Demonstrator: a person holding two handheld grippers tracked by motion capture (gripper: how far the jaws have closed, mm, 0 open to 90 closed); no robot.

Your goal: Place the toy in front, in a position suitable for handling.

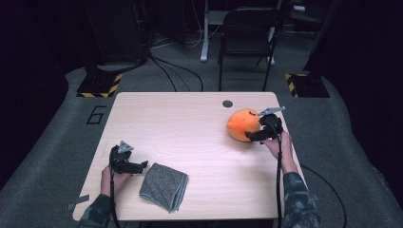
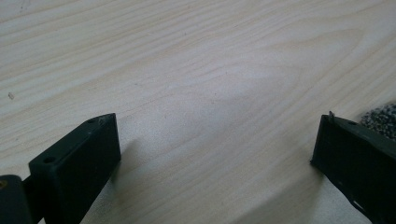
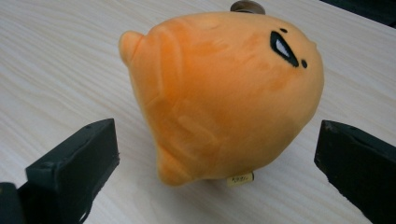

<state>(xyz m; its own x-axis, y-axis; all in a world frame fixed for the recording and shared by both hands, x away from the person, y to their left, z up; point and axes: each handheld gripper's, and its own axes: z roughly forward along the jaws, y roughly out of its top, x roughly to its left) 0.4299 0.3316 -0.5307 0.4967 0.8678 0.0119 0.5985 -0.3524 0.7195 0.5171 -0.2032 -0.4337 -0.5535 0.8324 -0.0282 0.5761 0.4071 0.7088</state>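
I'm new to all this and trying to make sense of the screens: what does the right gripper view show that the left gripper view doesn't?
The right gripper view shows an orange plush toy lying on the table between that gripper's open jaws, with a black eye mark and a small tag under it.

The left gripper view shows bare tabletop between its open jaws, and a corner of the grey folded cloth at the right edge.

Both show the pale wooden table and two black jaws rising from the bottom, set wide apart and gripping nothing.

Light wood table: orange plush far right, grey cloth near left.
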